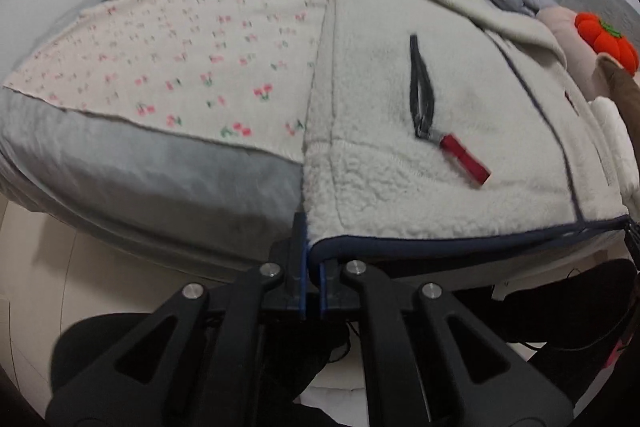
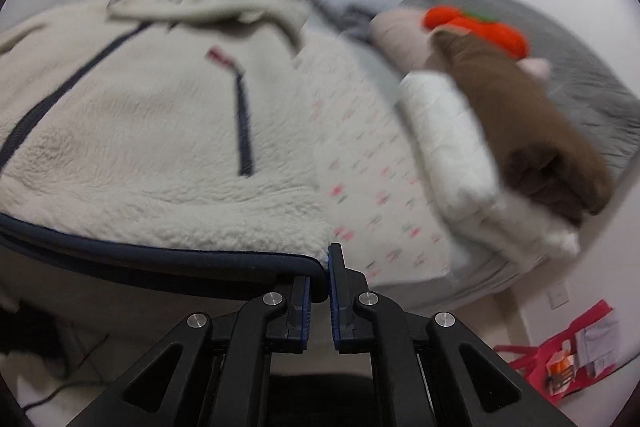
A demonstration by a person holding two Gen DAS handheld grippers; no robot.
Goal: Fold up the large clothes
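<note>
A cream fleece jacket [image 1: 400, 155] is spread flat on the bed [image 1: 168, 179], partly over a cherry-print cloth [image 1: 192, 67]. The left tongs [image 1: 313, 267] are clamped on one corner of the jacket's navy-bound hem [image 1: 440, 245]; the right tongs [image 2: 319, 275] are clamped on the opposite hem corner. A red zip pull [image 1: 466, 157] lies on the jacket's front. A stack of folded clothes [image 2: 500, 147] is seen just beside the jacket, with an orange plush toy [image 2: 480, 25] behind.
</note>
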